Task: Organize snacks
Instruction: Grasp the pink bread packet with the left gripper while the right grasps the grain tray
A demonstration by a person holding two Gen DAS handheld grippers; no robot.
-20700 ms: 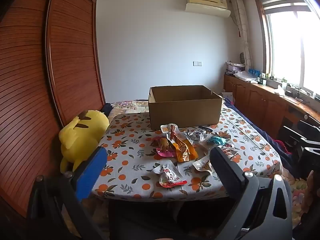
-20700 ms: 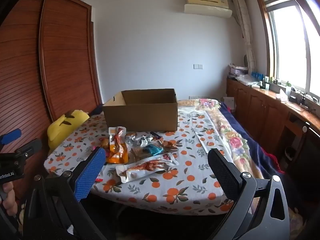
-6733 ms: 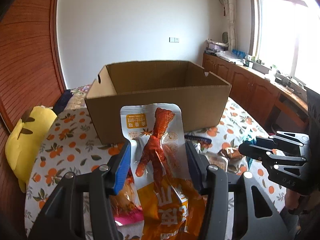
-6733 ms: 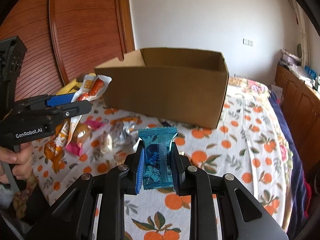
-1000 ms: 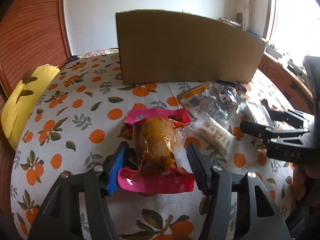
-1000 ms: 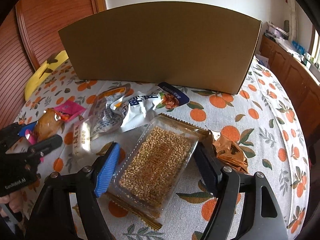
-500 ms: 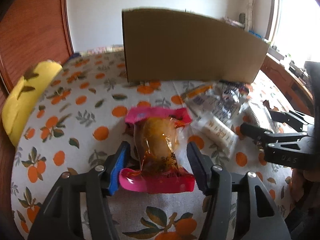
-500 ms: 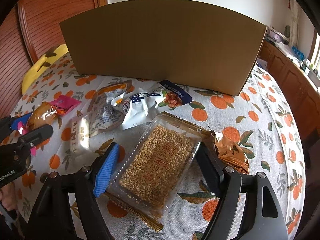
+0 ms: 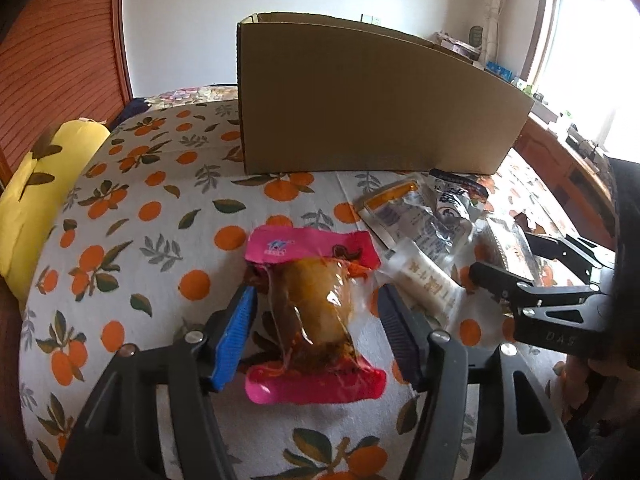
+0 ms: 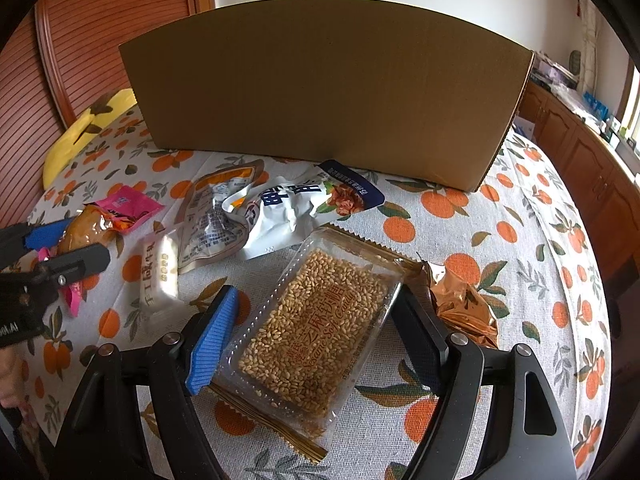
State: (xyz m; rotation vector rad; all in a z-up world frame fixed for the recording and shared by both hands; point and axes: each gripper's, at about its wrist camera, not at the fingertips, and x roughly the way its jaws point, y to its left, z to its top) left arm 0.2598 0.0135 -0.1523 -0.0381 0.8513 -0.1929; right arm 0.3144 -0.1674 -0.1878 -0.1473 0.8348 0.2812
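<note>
Pink at both ends and clear in the middle, the pink snack packet (image 9: pixel 314 312) lies on the orange-print tablecloth (image 9: pixel 160 216) between the fingers of the left gripper (image 9: pixel 316 332). The jaws stand about half open around it; the blue pad (image 9: pixel 236 336) is beside the left edge of the packet and the black pad (image 9: pixel 400 336) beside its right edge, and I cannot tell if either one presses on the wrapper. At 9 o'clock in the left wrist view a yellow plush toy (image 9: pixel 36 184) lies at the table edge. At 12 o'clock stands the cardboard box (image 9: pixel 360 108), upright, its plain wall toward the camera. At about 2 o'clock from the pink packet lie a small white bar (image 9: pixel 428 280), a crumpled clear-and-orange bag (image 9: pixel 416 216) and a white-and-blue bag (image 9: pixel 456 196), close together.

In the right wrist view the left gripper shows at 9 o'clock with the pink packet. The right gripper (image 10: pixel 316 340) is at 6 o'clock, its jaws wide apart on both sides of the sesame candy tray (image 10: pixel 316 328). The tray lies flat on the cloth, turned diagonally; the blue pad (image 10: pixel 212 344) is near its lower left corner and the black pad (image 10: pixel 416 340) is close along its right edge. I cannot tell if they touch it. Just right of the tray, at 3 o'clock, lies a crinkled gold wrapper (image 10: pixel 464 300).
</note>
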